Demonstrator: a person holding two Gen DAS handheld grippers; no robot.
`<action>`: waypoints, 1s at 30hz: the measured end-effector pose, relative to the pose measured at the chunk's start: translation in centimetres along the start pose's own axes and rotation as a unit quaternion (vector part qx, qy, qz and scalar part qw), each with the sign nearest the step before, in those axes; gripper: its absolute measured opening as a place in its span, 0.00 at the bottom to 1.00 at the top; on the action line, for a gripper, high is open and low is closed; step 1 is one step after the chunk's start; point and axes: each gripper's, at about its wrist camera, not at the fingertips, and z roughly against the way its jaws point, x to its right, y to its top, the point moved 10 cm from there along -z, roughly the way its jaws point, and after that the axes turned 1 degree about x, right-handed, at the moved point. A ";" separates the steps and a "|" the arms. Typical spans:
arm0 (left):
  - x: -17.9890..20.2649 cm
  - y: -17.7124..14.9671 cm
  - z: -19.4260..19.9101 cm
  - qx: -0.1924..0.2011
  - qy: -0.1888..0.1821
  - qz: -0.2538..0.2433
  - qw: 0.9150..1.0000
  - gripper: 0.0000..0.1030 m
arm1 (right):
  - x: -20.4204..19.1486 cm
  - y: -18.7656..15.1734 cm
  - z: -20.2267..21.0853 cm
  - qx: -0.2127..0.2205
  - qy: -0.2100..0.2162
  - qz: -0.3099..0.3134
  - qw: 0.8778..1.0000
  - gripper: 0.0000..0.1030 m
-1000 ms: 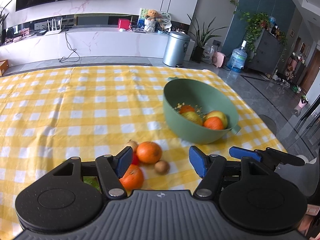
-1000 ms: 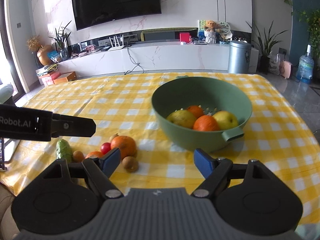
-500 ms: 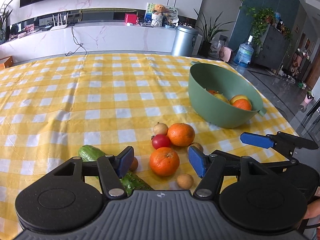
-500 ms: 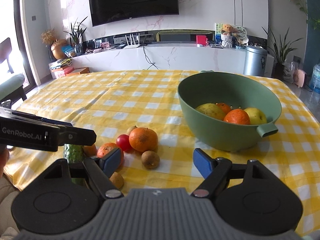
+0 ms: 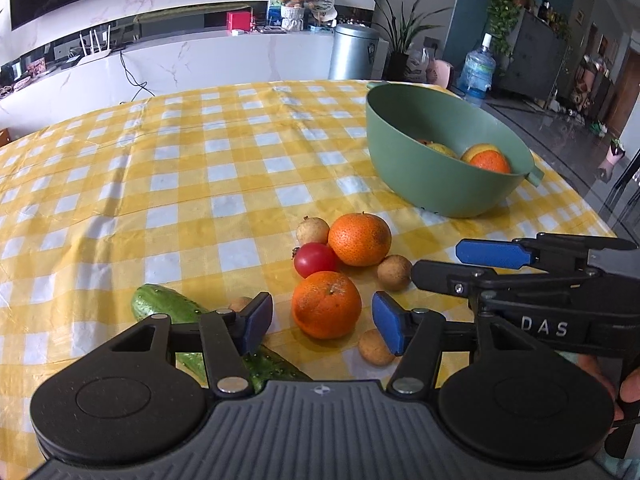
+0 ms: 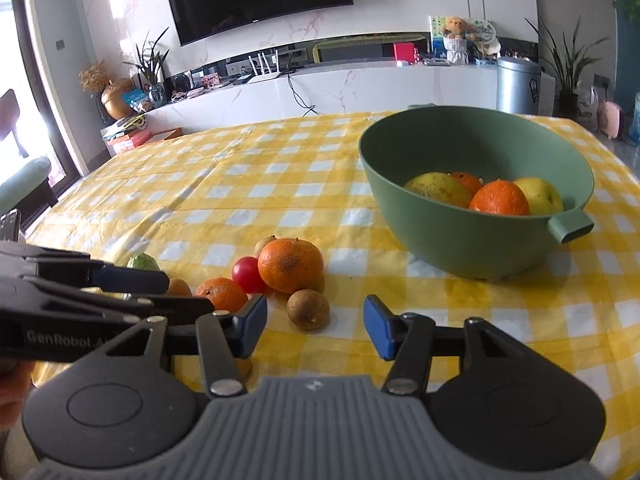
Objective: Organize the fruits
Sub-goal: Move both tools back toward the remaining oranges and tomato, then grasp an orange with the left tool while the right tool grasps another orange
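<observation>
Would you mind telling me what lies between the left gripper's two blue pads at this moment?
In the left wrist view, the nearer orange sits between the left gripper pads, which have just been closing and are not touching it; otherwise only checked tablecloth.

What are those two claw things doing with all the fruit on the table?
A person holds a claw in each hand and is sorting fruit into the green bowl, which already has some inside. The left claw has just been closing around an orange but isn't squeezing it yet. The right claw has been closing too, near a small brown fruit. A tomato and cucumber wait on the tablecloth.
</observation>
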 end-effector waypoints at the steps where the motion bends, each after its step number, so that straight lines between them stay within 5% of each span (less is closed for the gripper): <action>1: 0.2 0.0 -0.1 -0.002 -0.002 -0.001 1.000 0.64 | 0.2 0.0 0.0 0.000 0.000 -0.005 1.000 0.49; 13: 0.7 -0.2 -1.8 -0.023 0.023 -0.019 0.999 0.56 | 1.0 0.2 -0.6 -0.001 0.015 -0.049 0.999 0.47; 16: 0.6 -0.3 -2.0 -0.027 0.023 -0.010 0.999 0.48 | 0.6 0.3 -0.7 0.005 0.023 -0.043 0.999 0.47; 30: -1.6 1.2 0.4 0.019 0.038 0.046 0.998 0.46 | 0.1 1.3 -1.8 0.019 0.043 -0.044 0.998 0.47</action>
